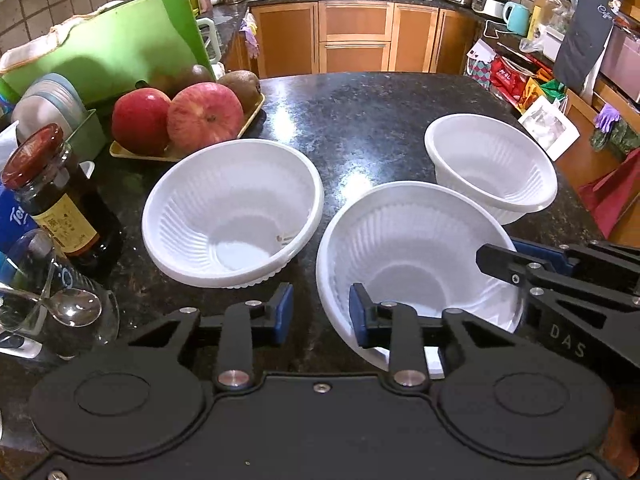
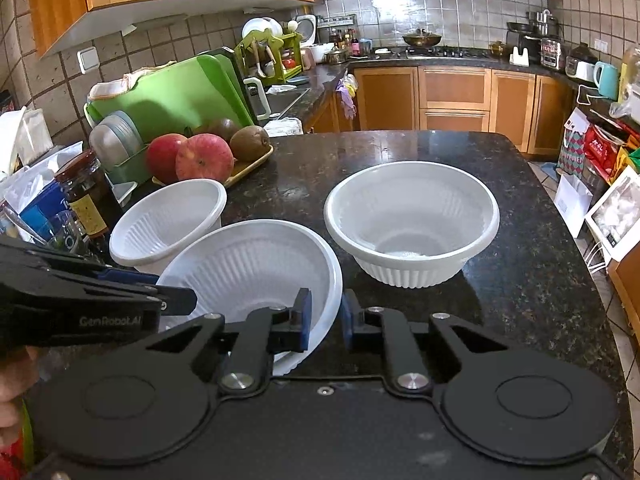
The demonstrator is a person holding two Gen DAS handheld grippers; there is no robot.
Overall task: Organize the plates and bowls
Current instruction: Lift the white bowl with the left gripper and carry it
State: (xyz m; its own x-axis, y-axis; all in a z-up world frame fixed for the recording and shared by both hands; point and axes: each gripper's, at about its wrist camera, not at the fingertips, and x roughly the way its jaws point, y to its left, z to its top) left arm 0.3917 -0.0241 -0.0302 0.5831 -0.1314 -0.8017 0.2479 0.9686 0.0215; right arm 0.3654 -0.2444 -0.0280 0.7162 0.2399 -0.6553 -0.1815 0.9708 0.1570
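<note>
Three white ribbed plastic bowls are on the dark granite counter. The middle bowl (image 1: 416, 256) (image 2: 256, 268) is tilted, lifted at its near side. My left gripper (image 1: 320, 312) is open with the bowl's left rim between its blue pads. My right gripper (image 2: 326, 320) straddles the bowl's right rim with its pads slightly apart; it also shows in the left wrist view (image 1: 500, 258). The left bowl (image 1: 232, 212) (image 2: 168, 220) and the right bowl (image 1: 492, 164) (image 2: 412, 216) stand upright.
A yellow tray (image 1: 248, 120) with apples (image 1: 204, 116) and kiwis sits at the back left, before a green board (image 1: 112, 44). A dark sauce jar (image 1: 60, 196), a glass with a spoon (image 1: 60, 312) and a plate rack stand at the left. The counter edge drops off at the right.
</note>
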